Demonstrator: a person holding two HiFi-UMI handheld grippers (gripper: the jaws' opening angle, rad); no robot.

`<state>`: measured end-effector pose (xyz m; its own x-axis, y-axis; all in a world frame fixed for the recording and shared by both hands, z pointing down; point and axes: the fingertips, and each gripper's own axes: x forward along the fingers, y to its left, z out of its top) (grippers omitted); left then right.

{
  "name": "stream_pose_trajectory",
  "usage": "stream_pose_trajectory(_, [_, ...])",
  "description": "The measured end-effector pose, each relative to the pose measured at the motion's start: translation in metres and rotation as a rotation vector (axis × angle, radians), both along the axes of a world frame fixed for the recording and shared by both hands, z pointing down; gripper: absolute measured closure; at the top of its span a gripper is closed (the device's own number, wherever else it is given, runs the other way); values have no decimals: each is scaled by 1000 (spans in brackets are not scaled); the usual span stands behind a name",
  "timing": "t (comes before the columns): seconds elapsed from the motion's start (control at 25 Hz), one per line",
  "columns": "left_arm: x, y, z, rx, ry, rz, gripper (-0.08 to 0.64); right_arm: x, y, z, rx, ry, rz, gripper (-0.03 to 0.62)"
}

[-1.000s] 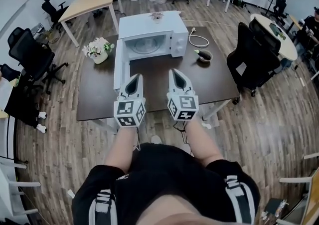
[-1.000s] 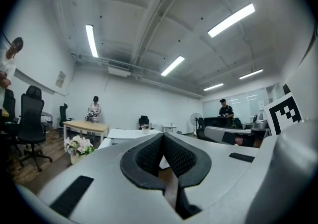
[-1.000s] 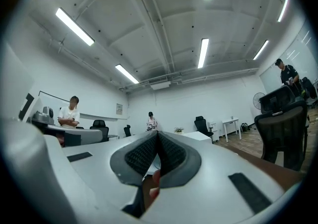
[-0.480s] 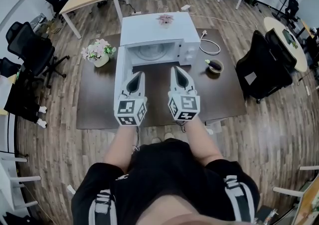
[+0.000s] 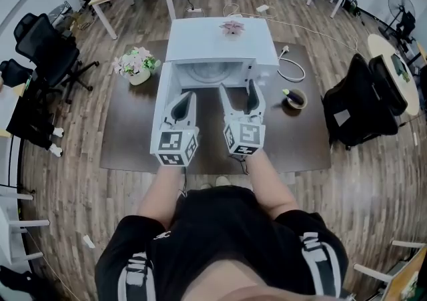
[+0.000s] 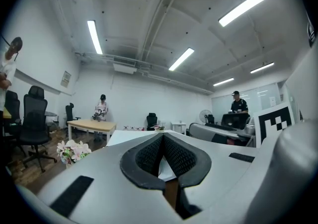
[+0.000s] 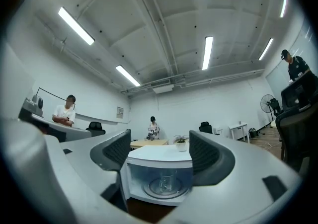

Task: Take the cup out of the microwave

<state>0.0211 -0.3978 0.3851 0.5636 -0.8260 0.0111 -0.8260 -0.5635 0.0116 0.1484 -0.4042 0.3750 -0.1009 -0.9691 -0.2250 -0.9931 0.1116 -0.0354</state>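
Both tools have pushed in toward the far side since the earlier frame. The microwave sits much closer now, and the right one has gone from pinched to parted.

The dark bench (image 5: 130,136) carries everything. The white microwave (image 5: 220,43) stands at its far middle, mouth facing us. Its door (image 5: 162,103) is swung wide to the left, so the way in is clear.

The left tool (image 5: 185,97) hovers near the door's inner edge. Its jaws are pressed together with nothing between them. The right tool (image 5: 238,95) sits just short of the opening, its jaws spreading as we speak and nothing between its pads yet.

The cup (image 7: 167,180) is a clear one. It stands upright in the middle of the turntable, deep inside and well apart from either tool. From the right tool's own view it lines up nicely in the gap between the jaws.

My read is that this is the approach, with the grab still to come. To do it well:
- Hold that centred line and go in level.
- Get the jaws fully wide before crossing the sill.
- Straddle the cup at mid-height, not the rim.
- Close gently, since clear walls look slippery.
- Park the left tool off to the side, clear of the door.
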Motion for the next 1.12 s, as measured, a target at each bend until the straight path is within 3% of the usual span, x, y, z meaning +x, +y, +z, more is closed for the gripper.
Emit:
stream_pose_trajectory(0.16, [0, -13, 9, -15, -5, -24, 560, -3, -35, 29, -85, 19, 1, 167])
stream_pose_trajectory(0.6, [7, -62, 42, -75, -23, -87, 560, -17, -127, 122, -290, 54, -70, 166])
stream_pose_trajectory(1.12, [7, -116, 92, -167, -38, -178, 560, -15, -235, 214, -413, 90, -157, 130])
